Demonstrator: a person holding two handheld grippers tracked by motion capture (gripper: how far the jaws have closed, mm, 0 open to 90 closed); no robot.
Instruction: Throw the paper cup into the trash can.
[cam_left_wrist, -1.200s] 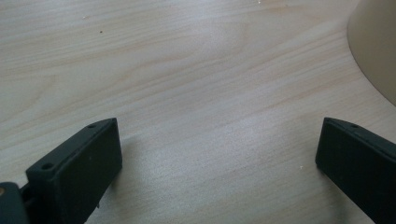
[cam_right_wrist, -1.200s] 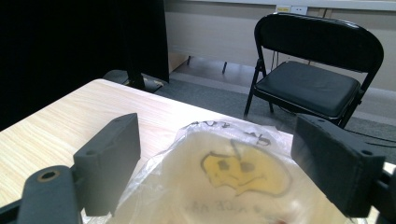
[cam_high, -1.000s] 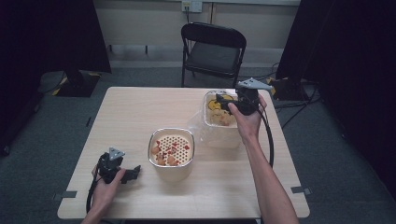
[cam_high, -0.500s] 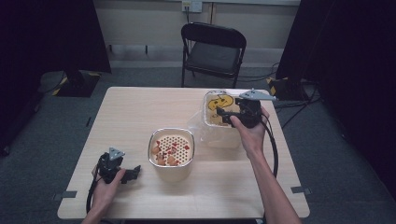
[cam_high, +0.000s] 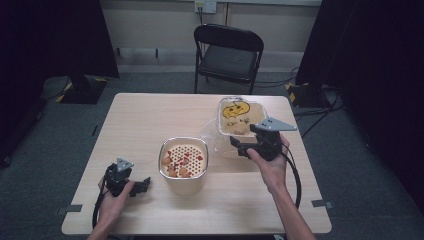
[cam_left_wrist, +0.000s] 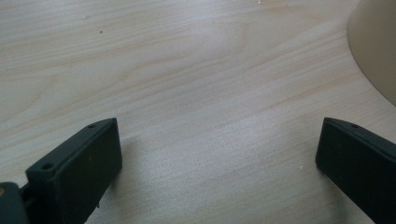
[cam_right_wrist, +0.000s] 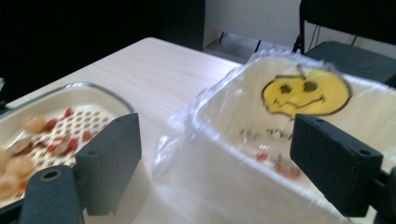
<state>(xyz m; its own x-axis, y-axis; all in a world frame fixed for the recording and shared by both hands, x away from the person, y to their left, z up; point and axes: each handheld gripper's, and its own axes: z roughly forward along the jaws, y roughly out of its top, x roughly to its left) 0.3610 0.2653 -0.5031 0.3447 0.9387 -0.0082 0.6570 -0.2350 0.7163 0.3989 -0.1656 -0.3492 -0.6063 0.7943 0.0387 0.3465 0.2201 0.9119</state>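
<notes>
A cream bowl (cam_high: 161, 161) with a metal rim and a perforated insert holds red and pale pieces at the table's middle. To its right stands a clear tub (cam_high: 219, 120) wrapped in a plastic bag with a yellow smiley (cam_high: 235, 109). My right gripper (cam_high: 236, 146) hovers at the tub's near side, jaws open and pointing left. In the right gripper view the gripper (cam_right_wrist: 219, 161) frames the tub (cam_right_wrist: 205, 116) without touching it, with the bowl (cam_right_wrist: 79, 87) at left. My left gripper (cam_high: 144, 184) rests open on the table left of the bowl. Bare wood lies between its jaws (cam_left_wrist: 219, 149).
The wooden table (cam_high: 150, 120) has free room at its left and far left. A black folding chair (cam_high: 227, 52) stands behind the far edge. The bowl's cream wall (cam_left_wrist: 376, 42) rises just right of my left gripper. Dark curtains flank the room.
My right gripper has drawn back from over the tub toward the person and now sits at the tub's near side. The left gripper has stayed put.
</notes>
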